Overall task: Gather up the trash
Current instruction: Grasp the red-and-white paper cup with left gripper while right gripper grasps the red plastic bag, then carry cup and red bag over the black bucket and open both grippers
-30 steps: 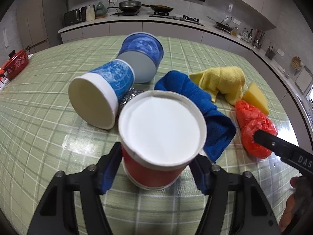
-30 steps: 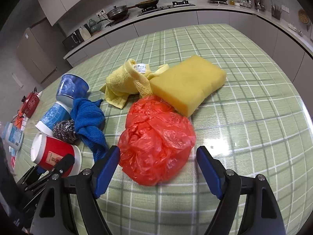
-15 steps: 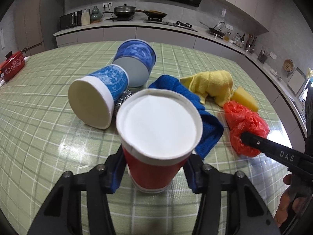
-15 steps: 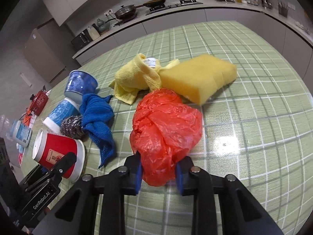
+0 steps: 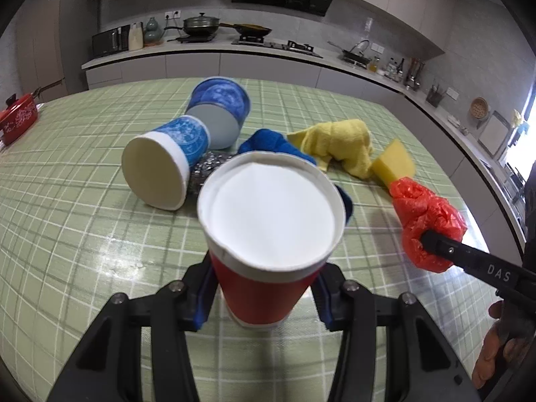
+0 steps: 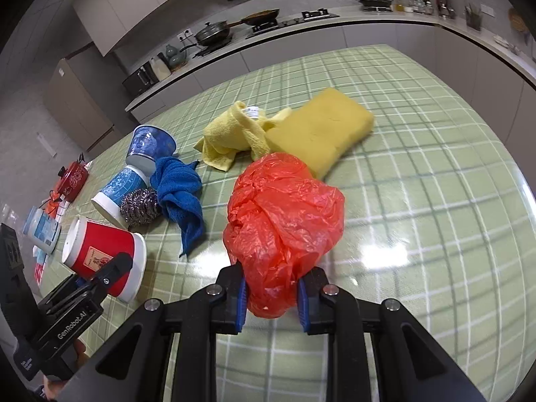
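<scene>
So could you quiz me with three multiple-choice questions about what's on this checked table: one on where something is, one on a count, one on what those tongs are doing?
1. Where does the steel scourer lie?
A. On top of the yellow sponge
B. Between a tipped blue cup and the blue cloth
C. Inside the red cup

2. How many paper cups are there in all?
A. Two
B. Three
C. Five

3. What are the right tongs doing?
A. Squeezing the red plastic bag
B. Standing open over the yellow cloth
C. Holding a blue cup

Answers:
1. B, the scourer sits against the lying blue cup with the cloth on its other side.
2. B, two blue cups and one red one, the red held in the left tongs.
3. A, the blue pads pinch the bag's lower end.
</scene>
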Demonstrator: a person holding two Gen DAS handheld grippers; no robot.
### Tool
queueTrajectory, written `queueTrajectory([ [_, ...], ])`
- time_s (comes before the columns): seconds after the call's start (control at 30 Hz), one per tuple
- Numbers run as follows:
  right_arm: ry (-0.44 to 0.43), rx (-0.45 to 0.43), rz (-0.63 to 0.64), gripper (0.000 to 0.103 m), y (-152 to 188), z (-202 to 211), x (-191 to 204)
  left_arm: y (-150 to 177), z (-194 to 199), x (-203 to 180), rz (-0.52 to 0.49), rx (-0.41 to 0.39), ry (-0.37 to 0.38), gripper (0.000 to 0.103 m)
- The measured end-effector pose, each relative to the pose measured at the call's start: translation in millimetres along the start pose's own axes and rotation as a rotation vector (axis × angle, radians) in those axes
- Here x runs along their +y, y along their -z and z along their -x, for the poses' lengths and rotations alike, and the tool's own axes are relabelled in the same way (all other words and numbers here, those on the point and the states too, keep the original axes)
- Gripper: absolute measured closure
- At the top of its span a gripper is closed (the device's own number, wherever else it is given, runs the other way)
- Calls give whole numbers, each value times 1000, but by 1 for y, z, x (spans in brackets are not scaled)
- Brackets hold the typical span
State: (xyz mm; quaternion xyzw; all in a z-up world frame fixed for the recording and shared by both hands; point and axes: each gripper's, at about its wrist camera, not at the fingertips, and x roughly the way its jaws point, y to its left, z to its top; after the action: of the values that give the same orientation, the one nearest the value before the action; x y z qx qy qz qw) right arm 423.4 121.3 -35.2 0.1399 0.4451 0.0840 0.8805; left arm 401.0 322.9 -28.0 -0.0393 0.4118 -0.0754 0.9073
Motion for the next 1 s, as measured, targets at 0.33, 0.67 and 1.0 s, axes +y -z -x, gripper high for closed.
queueTrajectory([
  [0.33,89,-81,-100,77,20,54,-35,1,1,-55,-118,3,135,52],
  [0.67,160,-172,-203,77,42,124,-124,14,3,-160,-227,5,230,52],
  [1.0,184,-207,-265,78,69,212,-293,49,-5,-327,-242,8,260,52],
])
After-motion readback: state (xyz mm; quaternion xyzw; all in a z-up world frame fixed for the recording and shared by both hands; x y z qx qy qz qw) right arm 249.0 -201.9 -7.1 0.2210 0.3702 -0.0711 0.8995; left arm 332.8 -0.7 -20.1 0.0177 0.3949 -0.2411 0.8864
